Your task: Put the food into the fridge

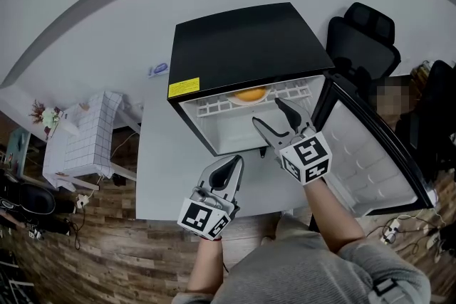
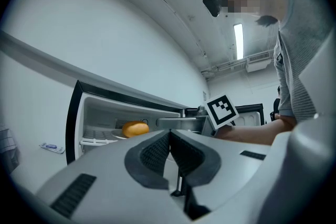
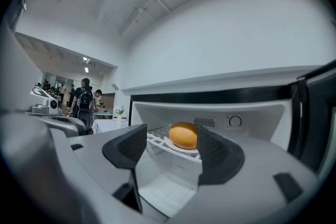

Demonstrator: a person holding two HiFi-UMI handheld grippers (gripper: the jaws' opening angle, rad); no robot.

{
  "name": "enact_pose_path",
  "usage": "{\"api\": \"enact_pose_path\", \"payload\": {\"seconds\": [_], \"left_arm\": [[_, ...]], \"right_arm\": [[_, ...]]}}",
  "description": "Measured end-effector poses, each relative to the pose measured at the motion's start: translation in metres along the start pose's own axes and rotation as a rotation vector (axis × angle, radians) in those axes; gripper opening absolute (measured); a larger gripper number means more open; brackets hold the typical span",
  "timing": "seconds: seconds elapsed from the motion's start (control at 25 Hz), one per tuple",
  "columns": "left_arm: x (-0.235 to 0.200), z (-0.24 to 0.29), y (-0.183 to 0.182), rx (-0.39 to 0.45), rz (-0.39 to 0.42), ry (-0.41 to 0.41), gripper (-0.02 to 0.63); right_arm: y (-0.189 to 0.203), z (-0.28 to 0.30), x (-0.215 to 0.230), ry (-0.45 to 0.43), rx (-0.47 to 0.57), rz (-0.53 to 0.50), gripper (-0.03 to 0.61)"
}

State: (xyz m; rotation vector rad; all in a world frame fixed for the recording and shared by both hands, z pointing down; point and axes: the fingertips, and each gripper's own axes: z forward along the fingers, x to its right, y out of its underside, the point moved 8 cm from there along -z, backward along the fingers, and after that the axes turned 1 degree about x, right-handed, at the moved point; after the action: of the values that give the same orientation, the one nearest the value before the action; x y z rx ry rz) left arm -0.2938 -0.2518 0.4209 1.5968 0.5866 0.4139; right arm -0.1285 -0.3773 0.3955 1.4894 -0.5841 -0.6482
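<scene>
The fridge (image 1: 242, 46), a small black one, stands on the white bench (image 1: 160, 174) with its door (image 1: 370, 153) swung wide to the right. Inside, the bun (image 1: 249, 93) lies on a white plate (image 3: 178, 145) on the wire shelf (image 1: 214, 105) in the upper part of the compartment, near the back wall.

The right gripper (image 1: 267, 112) is held out level in front of the open compartment, its tips pointing in under the shelf's front edge. The forearm behind it, in a grey sleeve (image 1: 385, 260), reaches up from the bottom of the head view. In the right gripper view the jaws stand well apart with nothing gripped; the bun shows between them, well apart from them, deeper in the fridge.

The left gripper (image 1: 229, 171) sits lower in the head view, nearer the person, over the bench just short of the fridge's front. It also lies level and points toward the opening, on a bare forearm. Its jaws are pressed together with nothing between them. In the left gripper view the bun appears beyond and to the left of the tips, and the right gripper's marker cube (image 2: 221, 110) shows to the right.
</scene>
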Motion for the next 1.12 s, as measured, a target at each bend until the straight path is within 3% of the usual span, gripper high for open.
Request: {"api": "enact_pose_path", "payload": {"seconds": [0.48,0.96,1.12], "left_arm": [[0.023,-0.015,-0.001,0.009,0.0,0.007,0.011],[0.043,-0.036,0.0,0.01,-0.002,-0.001,0.011],[0.051,-0.043,0.002,0.007,-0.006,-0.003,0.011]], "right_arm": [[-0.029,-0.069,-0.045,-0.161,0.217,-0.055,0.293],[-0.011,-0.123,-0.069,-0.215,0.198,-0.052,0.291],[-0.002,-0.14,-0.072,-0.22,0.186,-0.047,0.233]]}}
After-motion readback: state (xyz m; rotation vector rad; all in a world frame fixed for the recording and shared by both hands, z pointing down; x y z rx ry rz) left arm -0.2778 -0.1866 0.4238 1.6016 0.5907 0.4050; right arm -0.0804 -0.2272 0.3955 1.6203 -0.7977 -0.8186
